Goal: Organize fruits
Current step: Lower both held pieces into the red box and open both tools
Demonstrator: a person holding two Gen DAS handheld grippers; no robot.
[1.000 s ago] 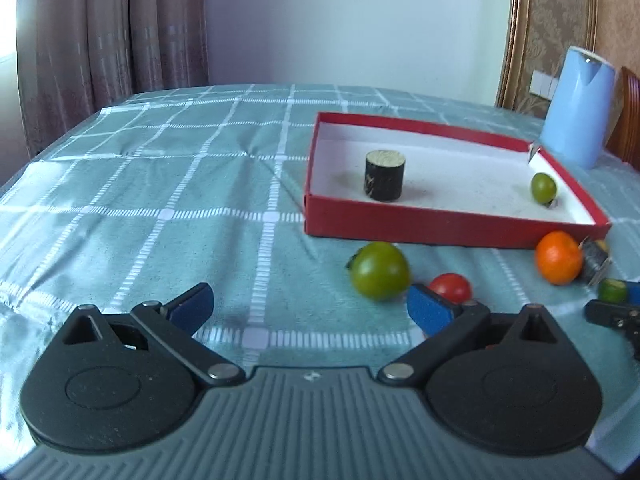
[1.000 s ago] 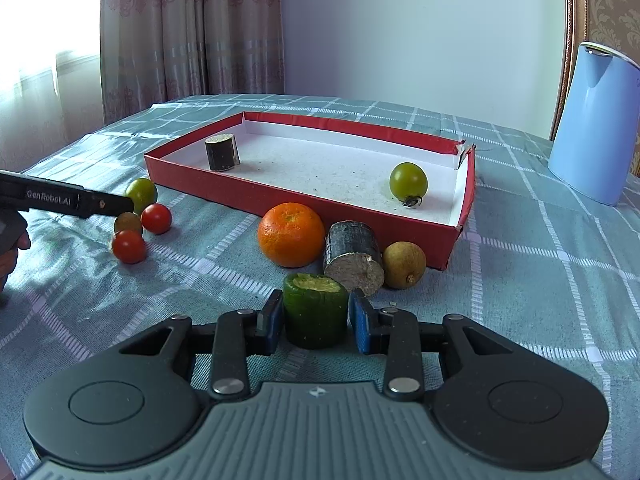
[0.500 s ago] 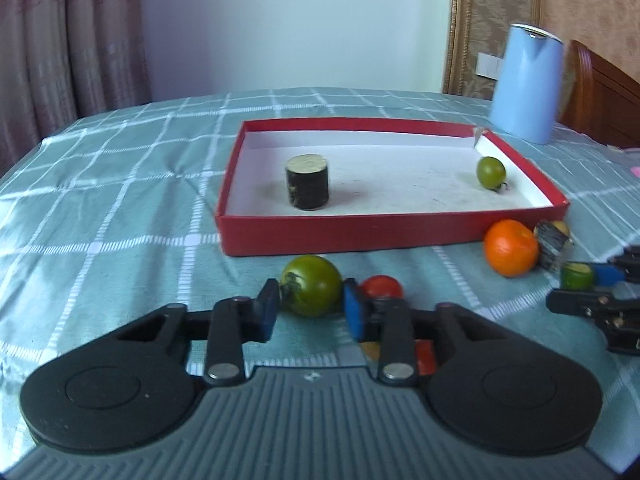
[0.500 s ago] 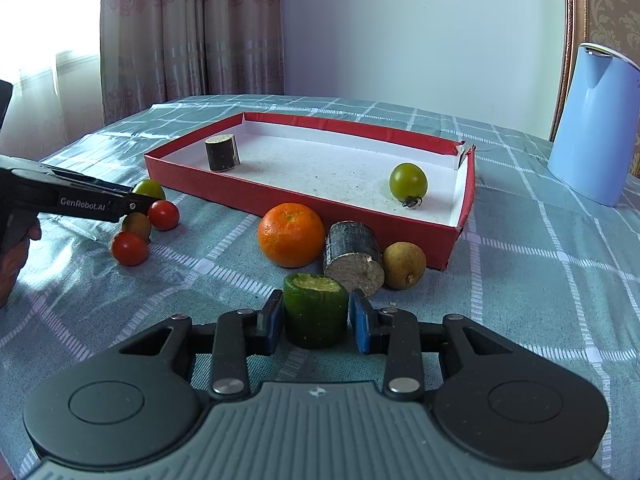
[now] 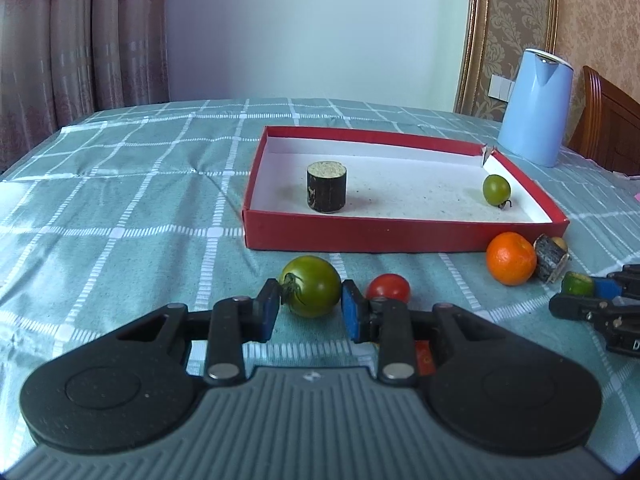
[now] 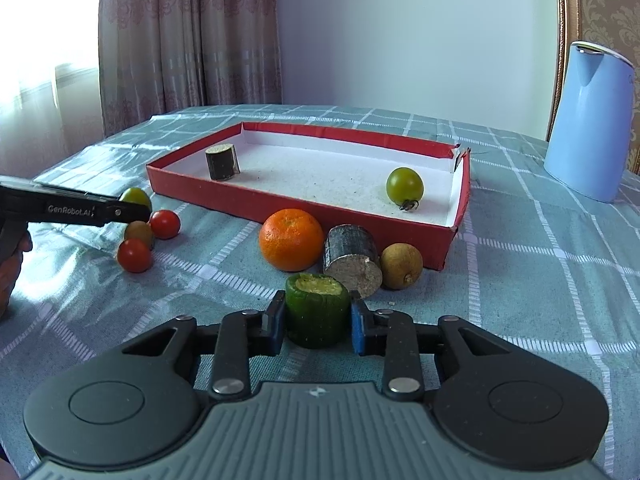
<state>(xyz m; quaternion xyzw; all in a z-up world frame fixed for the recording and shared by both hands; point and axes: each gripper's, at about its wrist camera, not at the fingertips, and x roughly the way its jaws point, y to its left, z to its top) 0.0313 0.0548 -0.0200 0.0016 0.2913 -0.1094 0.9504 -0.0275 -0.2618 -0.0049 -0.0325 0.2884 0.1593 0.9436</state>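
Note:
My left gripper (image 5: 310, 306) is shut on a large green tomato (image 5: 312, 284) that sits on the cloth just in front of the red box (image 5: 360, 236). A red cherry tomato (image 5: 388, 287) lies right beside its right finger. My right gripper (image 6: 316, 318) has a green cut cylinder piece (image 6: 316, 304) between its pads; its jaws are closing and they press on the piece, which stands upright on the cloth. Inside the box stand a dark cut cylinder (image 5: 326, 186) and a small green tomato (image 5: 496, 189).
An orange (image 6: 291, 239), a dark cylinder on its side (image 6: 352, 258) and a brown fruit (image 6: 401, 266) lie against the box front. Two red tomatoes (image 6: 134, 255) and a small brown fruit (image 6: 138, 232) lie by the left gripper. A blue jug (image 6: 590, 120) stands far right.
The left gripper went from wide open to shut around the green tomato and swung to face the box. The right gripper stayed put on the green piece.

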